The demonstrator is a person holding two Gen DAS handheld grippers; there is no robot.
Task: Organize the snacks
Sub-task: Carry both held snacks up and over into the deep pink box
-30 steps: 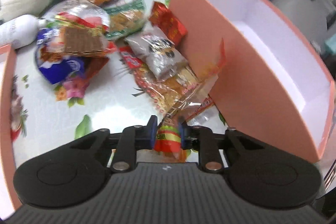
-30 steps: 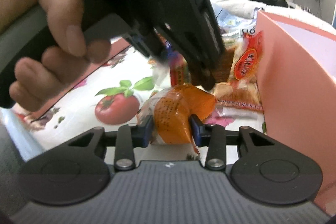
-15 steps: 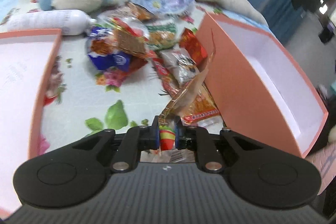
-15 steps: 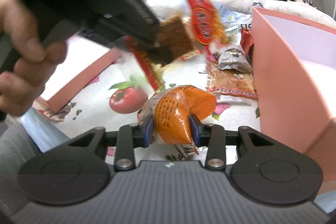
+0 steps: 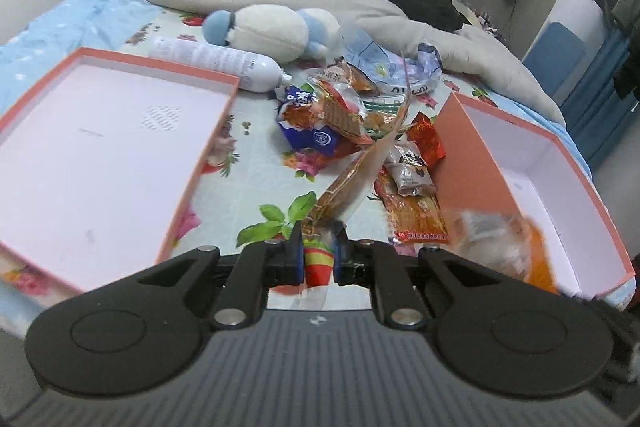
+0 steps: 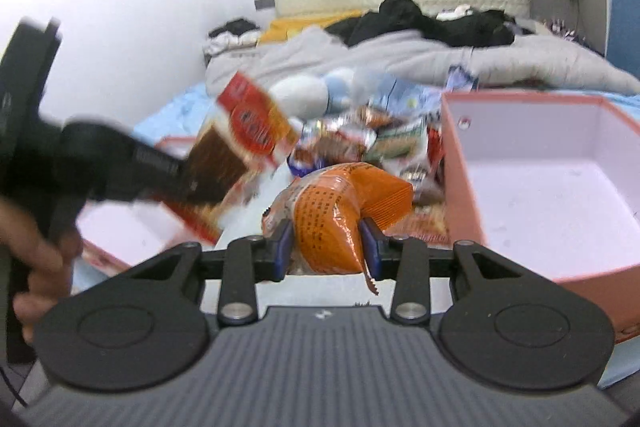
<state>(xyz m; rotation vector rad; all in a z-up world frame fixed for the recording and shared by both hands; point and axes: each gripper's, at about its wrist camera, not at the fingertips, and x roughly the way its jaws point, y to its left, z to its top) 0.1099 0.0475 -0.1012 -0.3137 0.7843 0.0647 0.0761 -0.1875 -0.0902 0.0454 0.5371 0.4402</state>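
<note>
A thin, crinkly foil packet (image 5: pixel 352 183) is pinched edge-on in the left gripper (image 5: pixel 318 253); a puffy orange wrapper (image 6: pixel 336 219), its print unreadable, is clamped in the right gripper (image 6: pixel 326 245). Open room is offered by 2 white-lined, coral-walled boxes, the tall box (image 5: pixel 560 163) and the shallow lid (image 5: pixel 100 139), flanking the snack pile (image 5: pixel 360 115).

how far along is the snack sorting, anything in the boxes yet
Barely started. Done: nothing; the deep pink box looks empty. In hand: left gripper pinches a flat red-and-brown packet, right gripper an orange packet. Left: the snack pile on the bed.
</note>
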